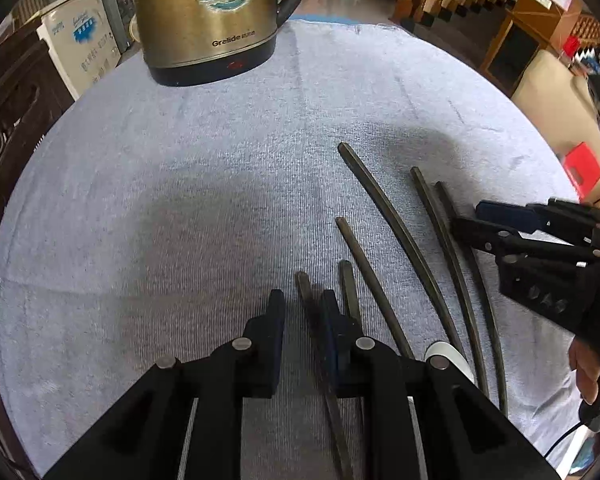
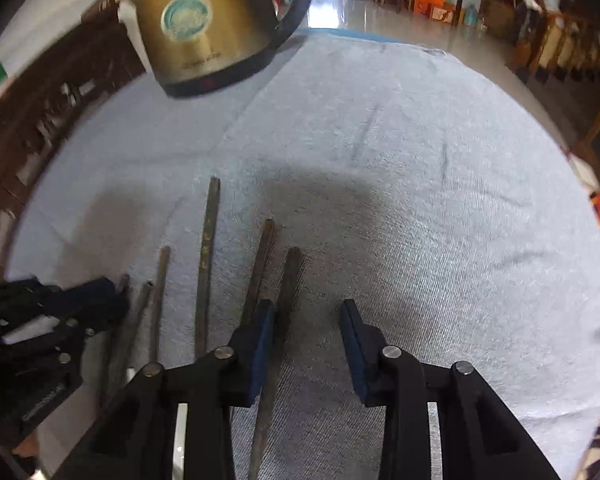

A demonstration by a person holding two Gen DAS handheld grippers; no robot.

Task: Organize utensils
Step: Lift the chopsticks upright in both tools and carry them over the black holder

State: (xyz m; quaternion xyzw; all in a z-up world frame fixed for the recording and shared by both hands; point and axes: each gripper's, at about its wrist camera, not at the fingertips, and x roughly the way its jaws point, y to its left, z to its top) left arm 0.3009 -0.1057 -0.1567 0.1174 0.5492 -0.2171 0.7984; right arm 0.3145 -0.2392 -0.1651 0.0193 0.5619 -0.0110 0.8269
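Several dark chopsticks [image 1: 384,216] lie side by side on a grey towel [image 1: 160,200], their near ends resting on a white dish [image 1: 452,356]. My left gripper [image 1: 302,312] is open, its jaws either side of the leftmost chopstick [image 1: 306,292]. My right gripper [image 2: 308,320] is open, and the rightmost chopstick [image 2: 290,280] lies between its jaws, close to the left finger [image 2: 262,332]. In the left wrist view the right gripper [image 1: 476,216] sits over the two right-hand chopsticks. In the right wrist view the left gripper [image 2: 112,292] shows at the left by the chopsticks [image 2: 206,260].
A brass-coloured electric kettle [image 1: 208,20] stands at the far left of the towel; it also shows in the right wrist view [image 2: 204,24]. Dark carved wooden furniture [image 1: 8,96] borders the table's left side. The towel [image 2: 440,220] spreads wide on the right.
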